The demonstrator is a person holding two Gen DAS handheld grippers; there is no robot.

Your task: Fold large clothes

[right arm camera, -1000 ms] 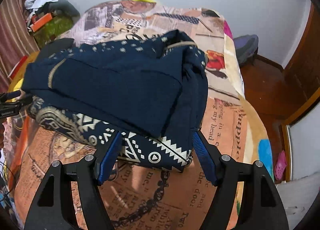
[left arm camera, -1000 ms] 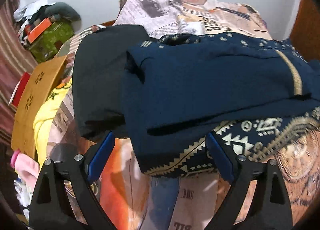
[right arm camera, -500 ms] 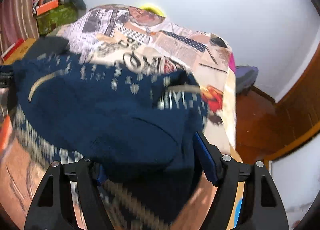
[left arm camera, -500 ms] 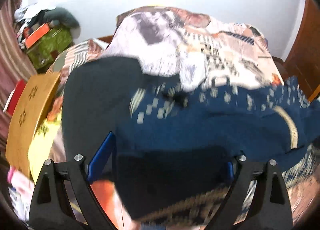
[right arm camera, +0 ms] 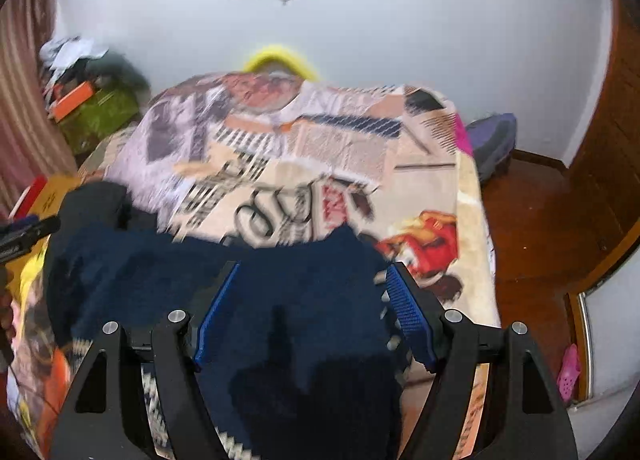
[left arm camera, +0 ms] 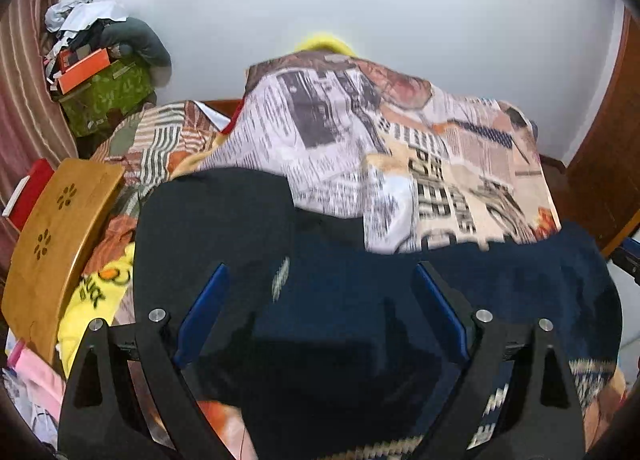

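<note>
The navy patterned garment (left arm camera: 360,300) lies folded on the bed (left arm camera: 400,164), at its near part, on the newspaper-print cover. The left gripper (left arm camera: 320,308) is above it with both blue fingers (left arm camera: 202,310) spread wide and nothing held between them. The right gripper (right arm camera: 314,310) is also wide open over the same cloth (its right finger is near the garment's edge). A black garment (left arm camera: 208,220) lies just beside, at the left.
</note>
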